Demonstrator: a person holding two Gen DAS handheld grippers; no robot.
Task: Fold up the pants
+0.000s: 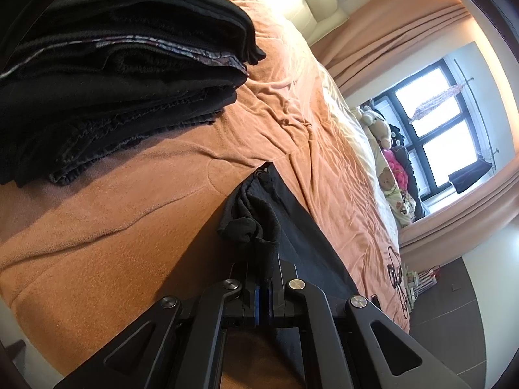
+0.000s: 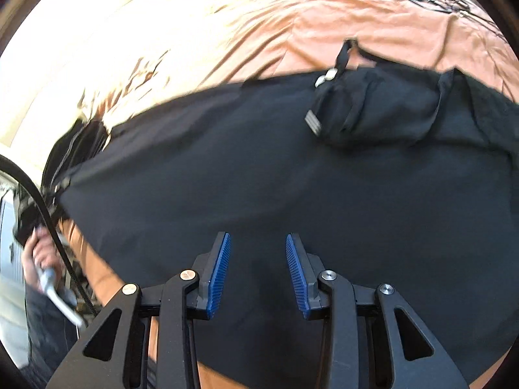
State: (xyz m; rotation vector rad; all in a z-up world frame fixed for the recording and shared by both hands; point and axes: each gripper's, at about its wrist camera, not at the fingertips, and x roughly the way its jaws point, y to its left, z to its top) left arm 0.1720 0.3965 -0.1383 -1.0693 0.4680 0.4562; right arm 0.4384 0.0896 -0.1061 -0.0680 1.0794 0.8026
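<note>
Black pants [image 2: 259,178] lie spread across the orange bedspread [image 2: 259,26], a turned-out pocket [image 2: 373,113] with a small label near their far edge. My right gripper [image 2: 258,243] hovers just above the cloth with its blue pads [image 2: 220,275] apart and nothing between them. In the left wrist view my left gripper [image 1: 266,278] is shut on a bunched corner of the pants [image 1: 256,217], and the cloth runs away to the right. A hand [image 2: 42,253] on the left gripper's handle shows at the far left of the right wrist view.
A stack of folded dark clothes [image 1: 113,74] sits on the bedspread [image 1: 129,227] to the left of my left gripper. Soft toys [image 1: 386,162] line the bed's far side under a window [image 1: 434,123] with curtains. Dark floor tiles [image 1: 454,324] lie beyond the bed's edge.
</note>
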